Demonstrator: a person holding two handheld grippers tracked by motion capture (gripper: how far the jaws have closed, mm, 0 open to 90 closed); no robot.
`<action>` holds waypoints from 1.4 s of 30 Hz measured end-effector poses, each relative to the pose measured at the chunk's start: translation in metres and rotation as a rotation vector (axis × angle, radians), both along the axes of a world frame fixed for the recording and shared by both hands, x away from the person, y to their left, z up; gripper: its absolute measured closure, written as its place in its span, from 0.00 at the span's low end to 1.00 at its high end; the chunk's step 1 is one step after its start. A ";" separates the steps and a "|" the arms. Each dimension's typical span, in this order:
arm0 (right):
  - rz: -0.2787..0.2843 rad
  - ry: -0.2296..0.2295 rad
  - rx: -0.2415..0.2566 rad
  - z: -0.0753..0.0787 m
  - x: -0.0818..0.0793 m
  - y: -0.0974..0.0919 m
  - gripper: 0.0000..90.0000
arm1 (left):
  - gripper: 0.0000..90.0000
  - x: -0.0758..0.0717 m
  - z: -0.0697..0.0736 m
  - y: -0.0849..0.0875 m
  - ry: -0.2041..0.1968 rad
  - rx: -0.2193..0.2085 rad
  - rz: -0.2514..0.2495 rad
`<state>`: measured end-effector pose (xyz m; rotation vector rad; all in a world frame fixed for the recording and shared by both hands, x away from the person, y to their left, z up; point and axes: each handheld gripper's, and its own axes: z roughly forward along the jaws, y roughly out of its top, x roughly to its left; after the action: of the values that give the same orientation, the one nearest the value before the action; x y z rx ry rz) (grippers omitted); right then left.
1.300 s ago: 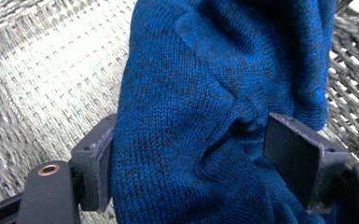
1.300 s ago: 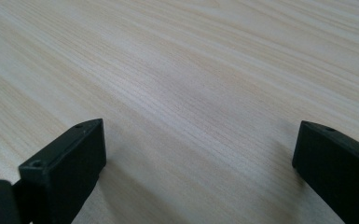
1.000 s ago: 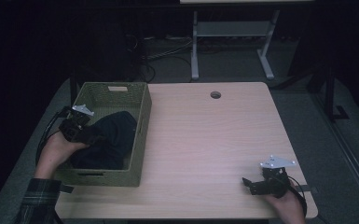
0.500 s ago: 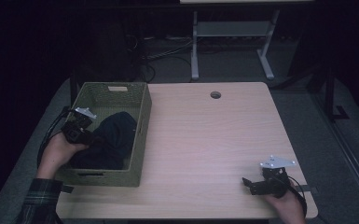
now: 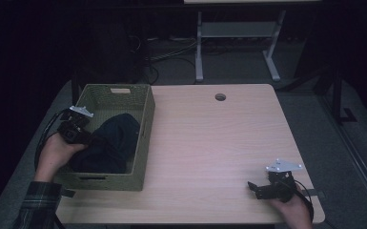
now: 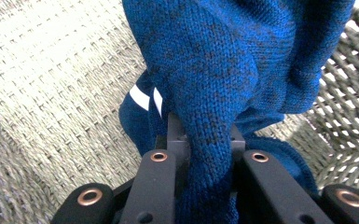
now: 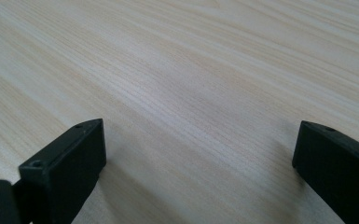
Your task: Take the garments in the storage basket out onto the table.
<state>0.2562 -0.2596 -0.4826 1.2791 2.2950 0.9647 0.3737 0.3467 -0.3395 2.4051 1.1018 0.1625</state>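
Pinching a fold of blue knit garment (image 6: 224,70), our left gripper (image 6: 205,154) sits inside the woven basket (image 5: 145,138) near the table's (image 5: 209,143) left edge. Our right gripper (image 5: 259,187) gapes wide over bare pale woodgrain at the near right corner.

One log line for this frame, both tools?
left tool: shut on blue knit garment, in woven basket | right tool: open, over wooden table

One woven basket (image 5: 145,138) sits on one wooden table (image 5: 209,143). It holds one blue knit garment (image 5: 109,143). Two handheld grippers, left gripper (image 5: 83,136) and right gripper (image 5: 253,187), are present.
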 end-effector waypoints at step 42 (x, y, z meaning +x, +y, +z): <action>0.000 0.000 0.002 0.000 0.000 0.000 0.03 | 0.89 -0.012 0.094 0.000 -0.151 -0.071 -0.013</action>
<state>0.2561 -0.2596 -0.4826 1.2790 2.2948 0.9670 0.3618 0.3470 -0.2457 2.2960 1.0058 0.2913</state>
